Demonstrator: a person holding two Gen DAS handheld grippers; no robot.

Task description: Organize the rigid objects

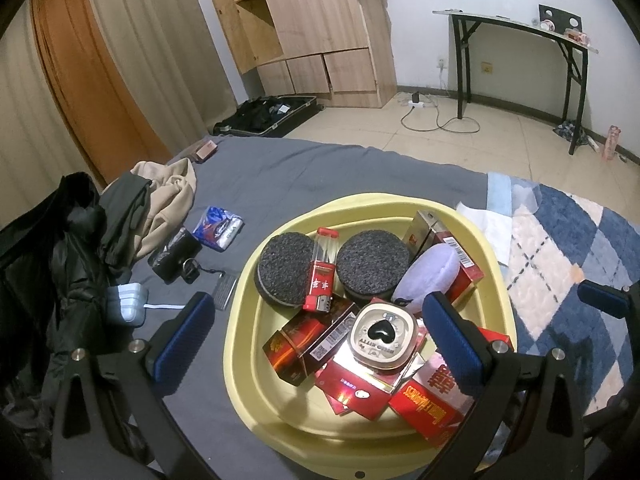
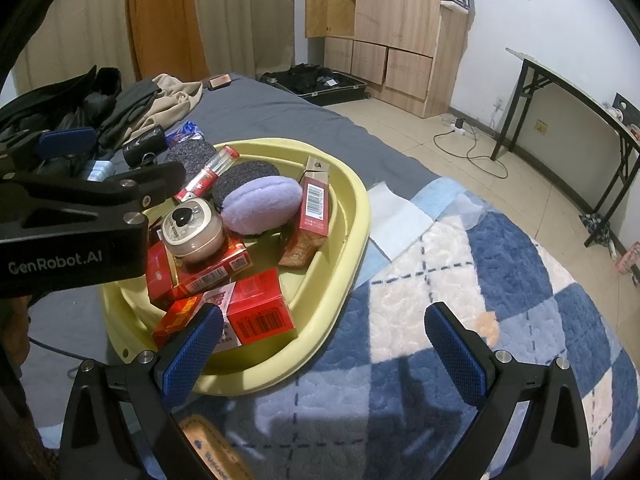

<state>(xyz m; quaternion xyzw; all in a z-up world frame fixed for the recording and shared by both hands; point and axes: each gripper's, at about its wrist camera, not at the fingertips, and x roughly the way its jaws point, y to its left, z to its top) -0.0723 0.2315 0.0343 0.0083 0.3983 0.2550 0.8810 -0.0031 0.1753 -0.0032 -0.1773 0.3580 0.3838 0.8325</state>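
Under me is a bed with grey sheet (image 1: 320, 168); on it lie the yellow basin (image 1: 248, 360), a checked blanket (image 2: 480, 320) and clothes (image 1: 120, 216).

Both views are evenly lit by soft indoor light, moderately bright, with a slightly cool cast. Strong fisheye distortion bends the wardrobe (image 1: 312, 28) and the floor line, and black vignette fills the corners. Glare flares on the glossy red boxes (image 1: 360, 384) and the jar lid (image 1: 380, 334) in the yellow basin (image 1: 248, 344). In the right wrist view a soft dark shadow falls across the checked blanket (image 2: 400, 380) between the fingers (image 2: 456, 356). Focus is sharp centrally, softer toward the rims.
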